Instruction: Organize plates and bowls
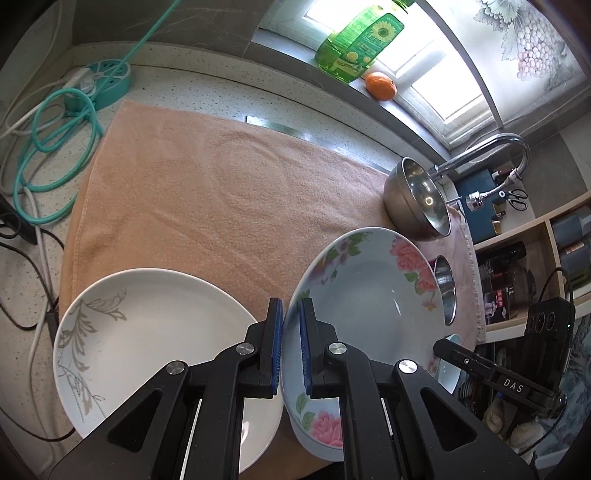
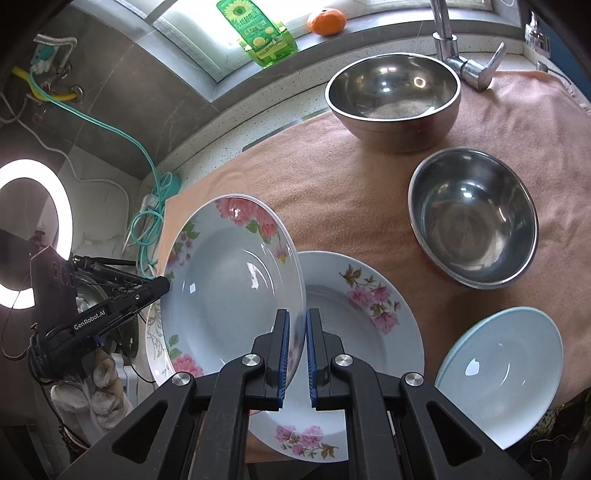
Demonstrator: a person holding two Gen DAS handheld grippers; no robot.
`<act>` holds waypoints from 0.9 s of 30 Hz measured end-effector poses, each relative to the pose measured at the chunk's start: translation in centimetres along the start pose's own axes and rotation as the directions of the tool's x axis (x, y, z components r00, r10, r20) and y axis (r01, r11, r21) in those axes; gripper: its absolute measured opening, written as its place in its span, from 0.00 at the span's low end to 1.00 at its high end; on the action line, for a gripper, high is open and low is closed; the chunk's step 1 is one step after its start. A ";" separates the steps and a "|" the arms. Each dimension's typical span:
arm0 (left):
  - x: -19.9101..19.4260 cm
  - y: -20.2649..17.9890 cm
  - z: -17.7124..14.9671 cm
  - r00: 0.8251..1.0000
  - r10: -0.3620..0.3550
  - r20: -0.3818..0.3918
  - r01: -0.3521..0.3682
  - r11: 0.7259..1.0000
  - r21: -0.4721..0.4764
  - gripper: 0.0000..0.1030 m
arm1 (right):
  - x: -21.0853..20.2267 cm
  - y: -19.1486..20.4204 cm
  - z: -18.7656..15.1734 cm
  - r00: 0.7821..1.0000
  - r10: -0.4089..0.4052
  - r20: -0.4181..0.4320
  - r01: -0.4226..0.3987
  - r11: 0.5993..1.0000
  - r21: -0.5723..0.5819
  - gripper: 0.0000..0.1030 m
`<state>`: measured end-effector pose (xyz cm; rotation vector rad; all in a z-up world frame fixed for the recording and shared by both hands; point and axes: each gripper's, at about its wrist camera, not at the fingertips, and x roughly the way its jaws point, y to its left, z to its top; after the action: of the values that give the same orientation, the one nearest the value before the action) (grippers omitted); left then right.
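Note:
My left gripper (image 1: 291, 314) is shut on the near rim of a pale blue deep plate with pink flowers (image 1: 369, 291), lifted and tilted above the towel. My right gripper (image 2: 297, 325) is shut on the opposite rim of the same plate (image 2: 229, 280). A white plate with a grey leaf pattern (image 1: 155, 339) lies on the towel to the left. Under my right gripper lies a second floral plate (image 2: 354, 317). A plain pale blue plate (image 2: 506, 373) sits at the front right. Two steel bowls, a large one (image 2: 395, 96) and a smaller one (image 2: 472, 236), stand behind.
A peach towel (image 1: 221, 192) covers the counter. A tap (image 2: 447, 33) stands by the large bowl. A green bottle (image 1: 354, 48) and an orange (image 1: 380, 85) sit on the sill. A teal power strip with cables (image 1: 99, 83) lies at the left. Shelves (image 1: 535, 266) stand to the right.

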<state>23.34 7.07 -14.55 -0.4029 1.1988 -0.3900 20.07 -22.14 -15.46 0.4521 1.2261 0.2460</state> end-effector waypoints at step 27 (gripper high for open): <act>3.4 -2.6 -1.6 0.995 -0.013 -0.103 0.024 0.994 0.109 0.08 | -1.1 -2.0 -7.5 0.993 -0.108 0.056 0.104 0.992 0.077 0.08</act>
<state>22.73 3.01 -16.51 -0.3017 1.2676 -0.4949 12.52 -22.90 -17.44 0.4540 1.1997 0.0958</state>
